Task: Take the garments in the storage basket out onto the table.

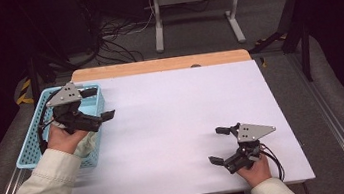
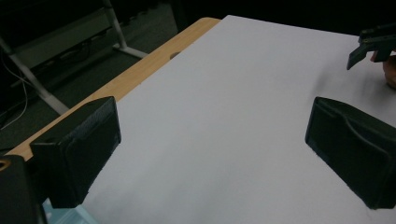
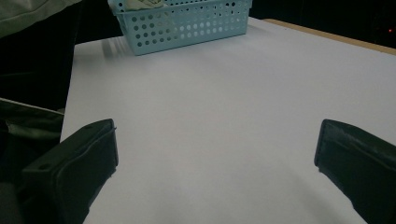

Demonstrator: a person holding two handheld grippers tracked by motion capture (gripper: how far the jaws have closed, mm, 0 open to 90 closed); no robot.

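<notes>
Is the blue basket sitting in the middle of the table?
No, the blue basket sits at the table's left edge, under the left gripper.

Nothing here can be read: I find no lettering, label, brand mark or number on the white table top (image 1: 179,126), on the blue perforated basket (image 3: 187,28), or on the grey plates and black bodies of the left gripper (image 1: 95,104) and right gripper (image 1: 219,145).
</notes>
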